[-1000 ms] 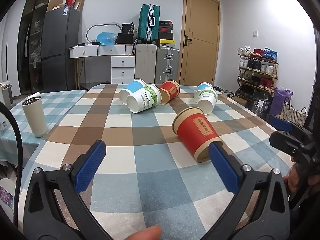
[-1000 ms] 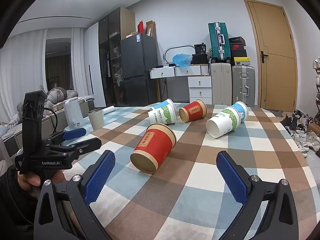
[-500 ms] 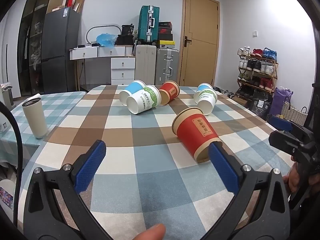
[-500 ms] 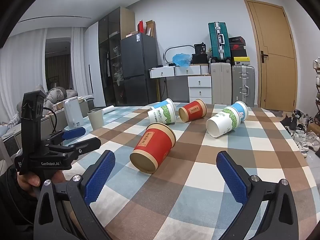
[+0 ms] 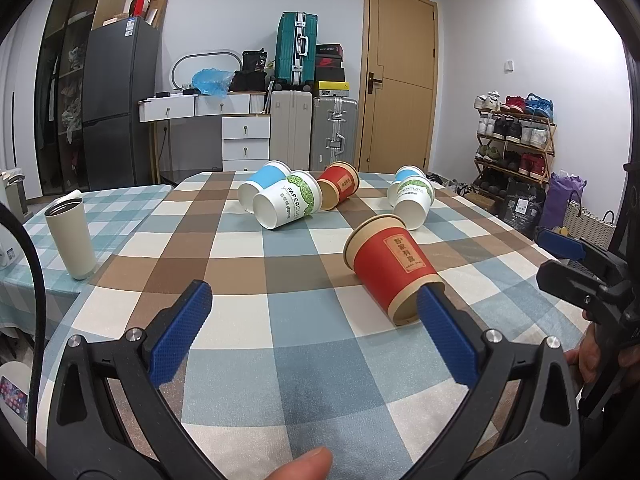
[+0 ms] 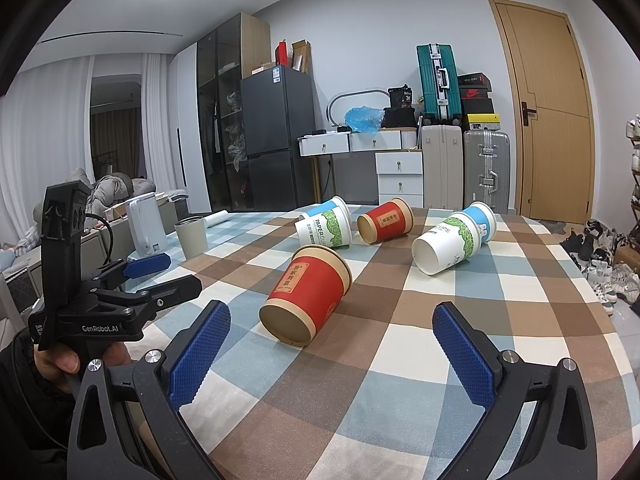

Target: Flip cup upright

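A red paper cup (image 5: 390, 264) lies on its side on the checked tablecloth, nearest to me; it also shows in the right wrist view (image 6: 306, 294). Its base end points toward me. My left gripper (image 5: 314, 318) is open and empty, its right pad just in front of the cup's base. My right gripper (image 6: 330, 342) is open and empty, a little short of the cup. Farther back lie a white-green cup (image 5: 288, 205), a blue cup (image 5: 262, 184), a second red cup (image 5: 338, 186) and another white-green cup (image 5: 412, 202), all on their sides.
A grey tumbler (image 5: 72, 238) stands upright on the neighbouring table at left. A white kettle (image 6: 146, 226) stands beyond it. The table's right edge (image 5: 532, 244) drops toward a shoe rack. Each gripper shows in the other's view, left (image 6: 120, 292) and right (image 5: 580, 276).
Almost nothing moved. Both grippers stay open and hover in place; the cups lie as before.
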